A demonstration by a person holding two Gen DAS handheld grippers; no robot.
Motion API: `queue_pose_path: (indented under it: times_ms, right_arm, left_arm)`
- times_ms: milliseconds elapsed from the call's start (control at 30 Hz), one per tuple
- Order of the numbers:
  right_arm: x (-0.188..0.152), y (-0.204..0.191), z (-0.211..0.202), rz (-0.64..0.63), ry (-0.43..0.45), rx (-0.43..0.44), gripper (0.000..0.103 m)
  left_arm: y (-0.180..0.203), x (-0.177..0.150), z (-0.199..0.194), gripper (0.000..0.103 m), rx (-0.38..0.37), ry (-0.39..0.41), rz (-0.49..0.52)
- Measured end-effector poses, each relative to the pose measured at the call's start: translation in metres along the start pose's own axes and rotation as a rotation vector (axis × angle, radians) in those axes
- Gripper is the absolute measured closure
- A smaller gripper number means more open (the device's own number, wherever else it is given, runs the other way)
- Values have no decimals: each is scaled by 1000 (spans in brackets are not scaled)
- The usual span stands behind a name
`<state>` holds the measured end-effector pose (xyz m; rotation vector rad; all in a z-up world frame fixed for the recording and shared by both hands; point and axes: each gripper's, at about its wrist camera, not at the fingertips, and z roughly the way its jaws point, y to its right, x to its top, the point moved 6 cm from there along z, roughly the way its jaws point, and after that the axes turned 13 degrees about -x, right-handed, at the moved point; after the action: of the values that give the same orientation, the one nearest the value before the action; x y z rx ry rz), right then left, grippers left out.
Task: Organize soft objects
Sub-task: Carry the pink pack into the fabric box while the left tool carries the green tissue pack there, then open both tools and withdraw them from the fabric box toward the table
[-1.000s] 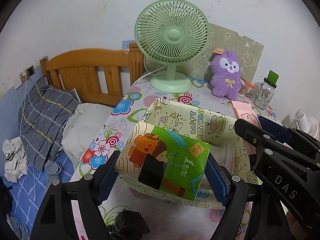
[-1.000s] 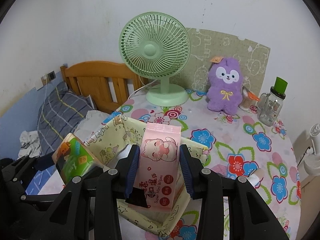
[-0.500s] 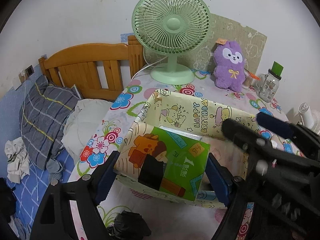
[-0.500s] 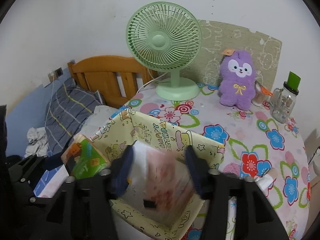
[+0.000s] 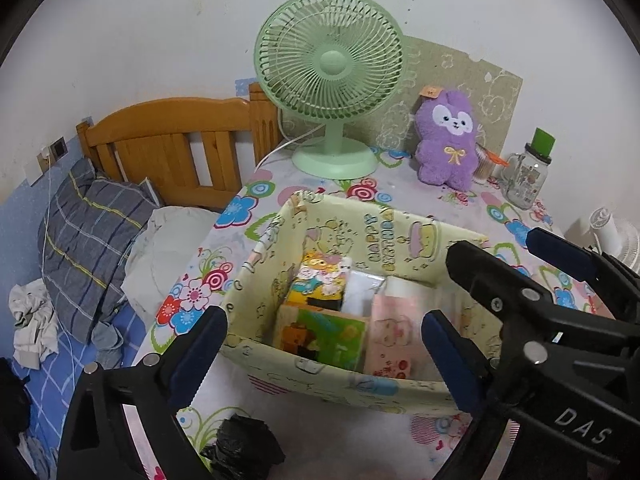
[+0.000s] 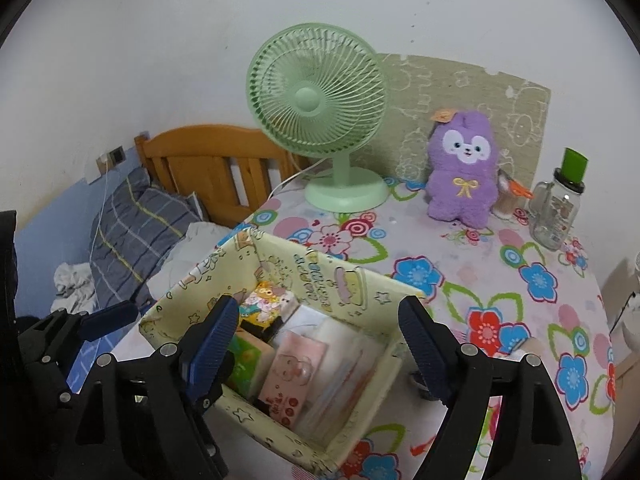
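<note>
A yellow cartoon-print fabric box (image 5: 372, 236) (image 6: 332, 280) stands on the flowered table. Inside it lie a green tissue pack (image 5: 320, 338) (image 6: 244, 360), a pink wet-wipes pack (image 5: 390, 344) (image 6: 294, 376), a yellow cartoon pack (image 5: 320, 284) (image 6: 268, 304) and white packs. My left gripper (image 5: 324, 352) is open and empty above the box's near side. My right gripper (image 6: 316, 336) is open and empty above the box; it also shows in the left wrist view (image 5: 560, 300). A purple plush toy (image 5: 448, 140) (image 6: 464, 168) stands at the back.
A green desk fan (image 5: 332, 80) (image 6: 320, 112) stands behind the box. A glass bottle with a green lid (image 5: 528, 176) (image 6: 560, 208) is at the back right. A black bag (image 5: 240, 444) lies by the near table edge. A wooden bed (image 5: 176, 148) with pillows is left.
Both grippers have opened. The green tissue pack and the pink wipes pack have left the jaws and now lie in the box. Both grippers have lifted slightly.
</note>
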<state>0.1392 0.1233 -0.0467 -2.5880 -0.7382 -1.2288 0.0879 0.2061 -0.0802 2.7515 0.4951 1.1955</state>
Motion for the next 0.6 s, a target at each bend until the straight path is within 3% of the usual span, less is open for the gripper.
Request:
queue_pose_path:
  times_ms: [600]
  right_arm:
    - [-13,76,-60,71,73,-74,14]
  left_arm:
    - [87,-5,-17,1,-57,32,115]
